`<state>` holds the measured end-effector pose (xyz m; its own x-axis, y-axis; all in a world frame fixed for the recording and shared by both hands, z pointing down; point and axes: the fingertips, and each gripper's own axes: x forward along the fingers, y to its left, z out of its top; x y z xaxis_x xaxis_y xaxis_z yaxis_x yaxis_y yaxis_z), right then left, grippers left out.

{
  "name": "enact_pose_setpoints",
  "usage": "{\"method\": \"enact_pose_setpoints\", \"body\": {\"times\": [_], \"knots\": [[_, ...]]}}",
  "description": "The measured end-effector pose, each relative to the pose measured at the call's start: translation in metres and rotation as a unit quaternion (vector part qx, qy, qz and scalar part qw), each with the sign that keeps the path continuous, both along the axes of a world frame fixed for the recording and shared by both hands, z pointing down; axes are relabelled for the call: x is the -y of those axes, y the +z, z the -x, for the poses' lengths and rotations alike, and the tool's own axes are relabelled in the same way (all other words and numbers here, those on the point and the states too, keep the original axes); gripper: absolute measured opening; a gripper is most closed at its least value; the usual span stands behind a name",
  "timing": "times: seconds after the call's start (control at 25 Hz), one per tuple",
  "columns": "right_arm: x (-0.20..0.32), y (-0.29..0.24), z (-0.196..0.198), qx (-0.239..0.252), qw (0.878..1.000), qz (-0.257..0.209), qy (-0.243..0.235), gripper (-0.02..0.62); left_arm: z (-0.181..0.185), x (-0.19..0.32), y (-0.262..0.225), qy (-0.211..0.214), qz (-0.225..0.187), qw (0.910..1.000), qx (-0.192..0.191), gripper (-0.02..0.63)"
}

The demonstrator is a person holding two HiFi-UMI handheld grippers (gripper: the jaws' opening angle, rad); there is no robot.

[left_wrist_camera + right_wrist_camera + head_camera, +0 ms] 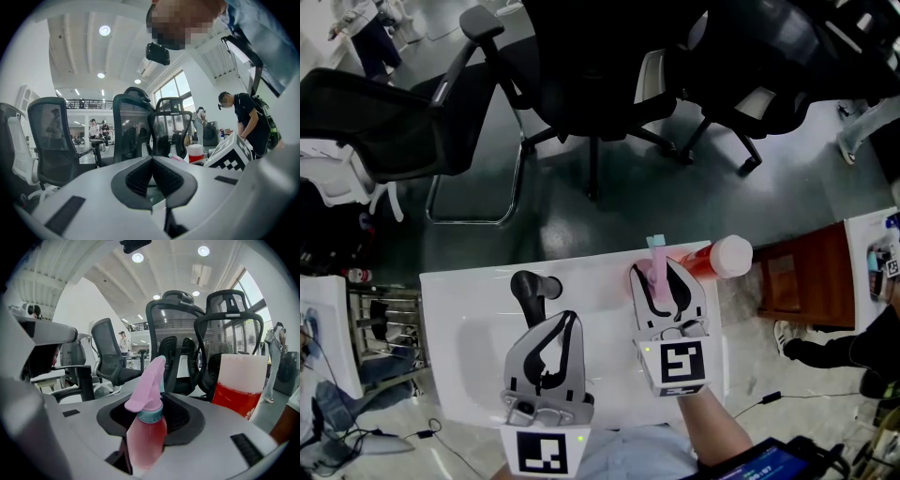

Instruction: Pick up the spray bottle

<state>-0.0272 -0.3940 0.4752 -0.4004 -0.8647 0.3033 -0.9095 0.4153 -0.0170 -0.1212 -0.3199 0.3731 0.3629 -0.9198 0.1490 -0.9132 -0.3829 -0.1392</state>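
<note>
The spray bottle (657,265), pink liquid with a pale pink trigger head and a teal collar, stands upright near the far edge of the white table (469,309). My right gripper (661,274) reaches around it from the near side, and its two pads sit against the bottle's sides. In the right gripper view the bottle (147,437) fills the gap between the jaws of that gripper (150,427). My left gripper (534,284) rests to the left over the table, shut with nothing in it; its pads meet at the tip (152,161).
A red bottle with a white cap (719,257) lies or leans just right of the spray bottle at the table's far right corner. Black office chairs (591,66) stand beyond the table. A wooden cabinet (802,272) is to the right, where a person (248,117) stands.
</note>
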Motion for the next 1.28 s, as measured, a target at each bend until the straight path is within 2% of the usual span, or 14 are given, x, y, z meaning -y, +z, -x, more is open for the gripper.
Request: {"method": "enact_pose_setpoints", "body": {"times": [0.32,0.68,1.28], "knots": [[-0.005,-0.007,0.0,-0.002,1.0,-0.003,-0.001,0.16,0.003,-0.002,-0.005,-0.009,-0.009,0.9999,0.008,0.017],[-0.027,-0.04,-0.003,0.008,0.999,-0.049,-0.017,0.158,0.009,-0.021,-0.024,-0.032,-0.033,0.9988,0.019,0.015],[-0.108,-0.129,-0.024,0.032,0.99,-0.13,-0.053,0.156,0.015,-0.082,-0.082,-0.085,-0.1,0.9913,0.004,0.015]]}}
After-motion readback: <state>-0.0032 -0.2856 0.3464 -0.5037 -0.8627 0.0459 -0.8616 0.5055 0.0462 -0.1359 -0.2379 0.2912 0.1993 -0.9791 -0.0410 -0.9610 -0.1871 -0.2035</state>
